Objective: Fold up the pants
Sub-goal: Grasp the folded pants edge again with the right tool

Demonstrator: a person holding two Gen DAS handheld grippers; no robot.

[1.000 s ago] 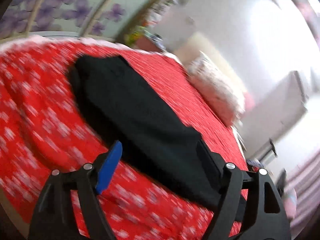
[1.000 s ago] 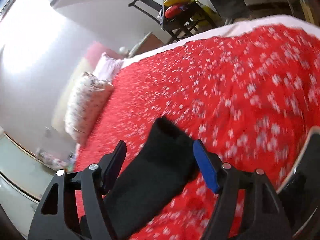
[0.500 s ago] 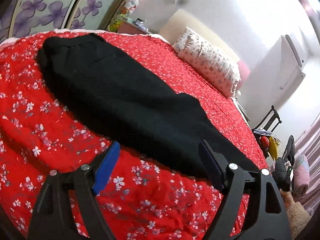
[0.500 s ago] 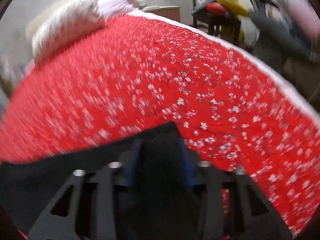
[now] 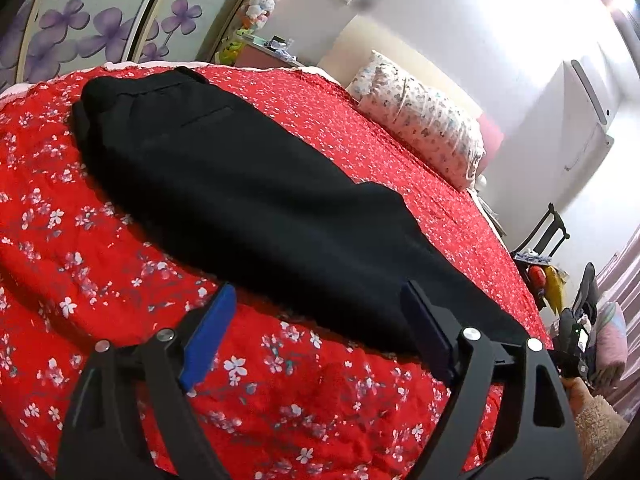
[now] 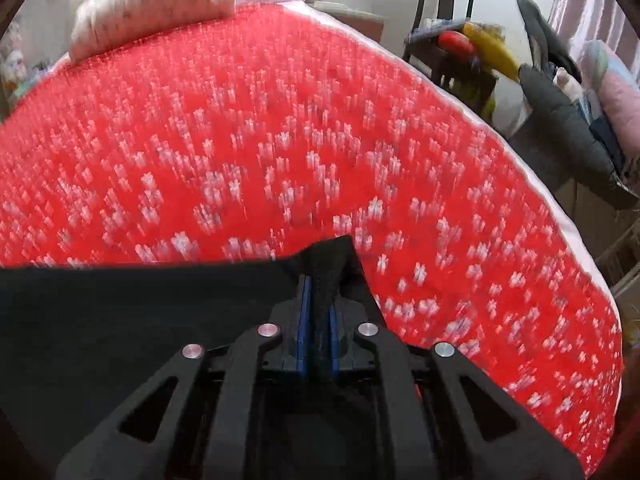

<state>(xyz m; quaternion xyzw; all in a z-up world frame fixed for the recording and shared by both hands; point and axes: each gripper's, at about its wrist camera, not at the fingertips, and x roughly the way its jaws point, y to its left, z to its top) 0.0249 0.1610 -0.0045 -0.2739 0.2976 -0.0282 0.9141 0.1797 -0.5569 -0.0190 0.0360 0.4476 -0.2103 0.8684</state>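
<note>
Black pants (image 5: 248, 196) lie lengthwise on a red flowered bedspread (image 5: 100, 264), waistband at the far left, legs running to the lower right. My left gripper (image 5: 316, 312) is open and empty, hovering just in front of the pants' near edge around mid-leg. In the right wrist view my right gripper (image 6: 318, 292) is shut on the hem end of the black pants (image 6: 140, 304), with cloth pinched between the blue pads (image 6: 306, 312). The hem corner sticks up past the fingertips.
A flowered pillow (image 5: 424, 120) lies at the head of the bed. A dark chair with clutter (image 6: 460, 52) stands beside the bed's right edge. A wardrobe with purple flower doors (image 5: 80, 20) is behind the bed. The bedspread (image 6: 280, 140) stretches ahead of the right gripper.
My right gripper has closed on the pants' hem, having been open around it a second ago, and is moving. The left gripper stays open and has shifted little.
</note>
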